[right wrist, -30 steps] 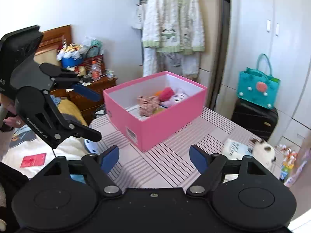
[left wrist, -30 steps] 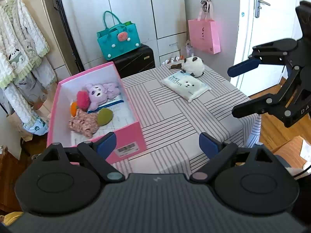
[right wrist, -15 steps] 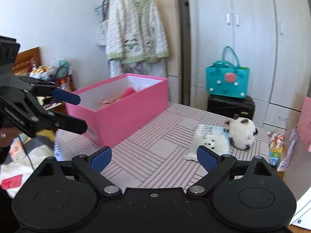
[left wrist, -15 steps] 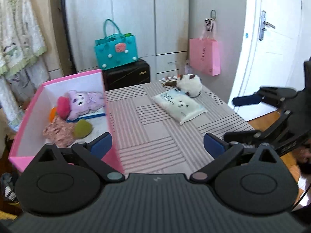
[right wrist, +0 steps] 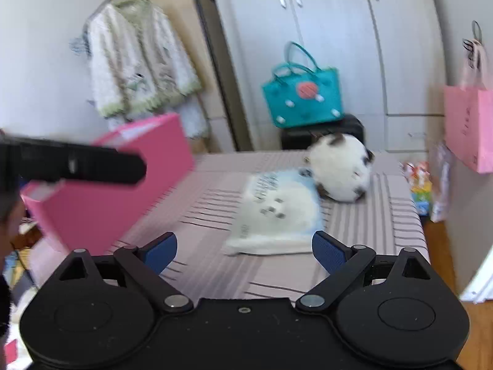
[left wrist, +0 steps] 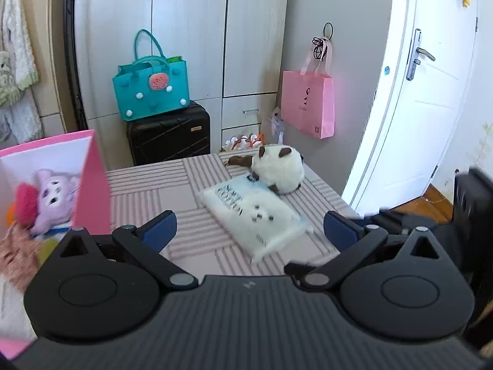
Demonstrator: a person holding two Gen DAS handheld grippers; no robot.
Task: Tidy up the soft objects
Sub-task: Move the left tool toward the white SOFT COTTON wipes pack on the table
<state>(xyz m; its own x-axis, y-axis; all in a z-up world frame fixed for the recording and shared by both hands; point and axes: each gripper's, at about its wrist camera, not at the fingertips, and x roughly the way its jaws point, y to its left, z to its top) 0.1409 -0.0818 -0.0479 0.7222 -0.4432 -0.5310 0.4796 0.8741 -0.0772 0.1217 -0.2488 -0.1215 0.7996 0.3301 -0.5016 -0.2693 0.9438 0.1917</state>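
Both grippers hang over the near edge of the striped table [left wrist: 172,197], left gripper [left wrist: 249,226] and right gripper [right wrist: 245,248] w/ fingers spread wide, nothing held. Tissue pack [left wrist: 254,212] lies mid-table, plush [left wrist: 279,168] touching its far end. Pink box [left wrist: 92,185] at left holds toys [left wrist: 54,197].

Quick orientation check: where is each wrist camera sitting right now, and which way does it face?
Left wrist: on the open left gripper, facing across the striped table toward the grey wardrobe; the right gripper shows at right.
Right wrist: on the open right gripper, facing the table from the door side; a blurred black part of the left gripper shows at left.
Shared: white pillow pack, round white plush, pink box.
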